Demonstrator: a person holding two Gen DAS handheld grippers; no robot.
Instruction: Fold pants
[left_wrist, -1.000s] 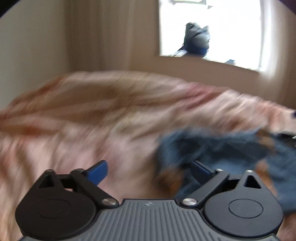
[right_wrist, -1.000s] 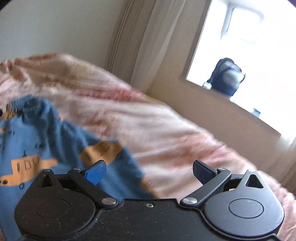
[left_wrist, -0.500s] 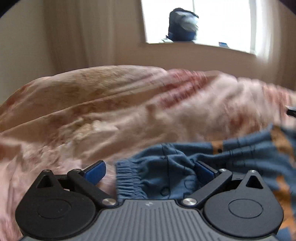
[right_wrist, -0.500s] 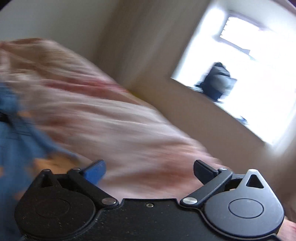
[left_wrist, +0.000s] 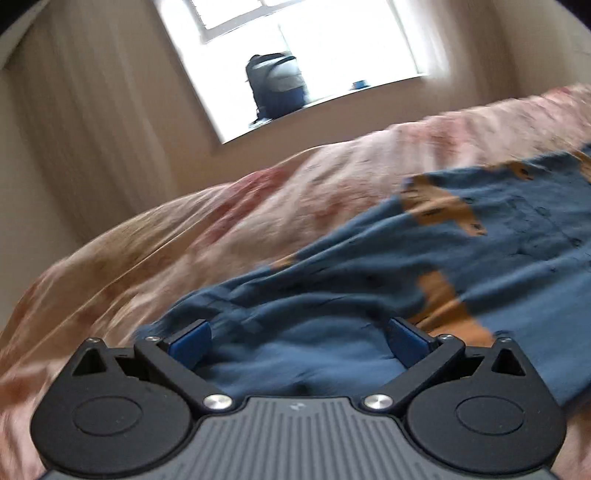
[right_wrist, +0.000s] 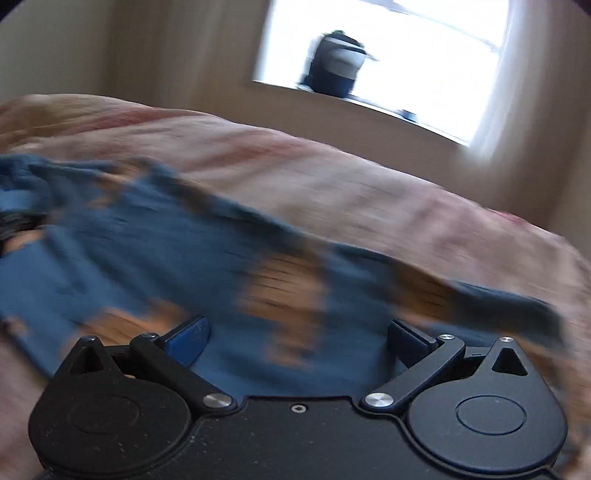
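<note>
Blue pants (left_wrist: 369, 280) with orange patches spread on bed (left_wrist: 184, 236). Left tool (left_wrist: 299, 334) wide open over bunched fabric, gripping nothing. Right tool (right_wrist: 295, 334) wide open above pants (right_wrist: 166, 240), blurred.

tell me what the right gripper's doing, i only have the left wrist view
Observer: The right gripper is open, with the pants lying between its fingers.
Operator: is it clamped on them
Observer: No, its jaws stand wide apart; an orange patch of the print lies between them.
Operator: what's past them on that side
Observer: The pink bedspread runs beyond the pants' far edge, though that view is motion-blurred.
</note>
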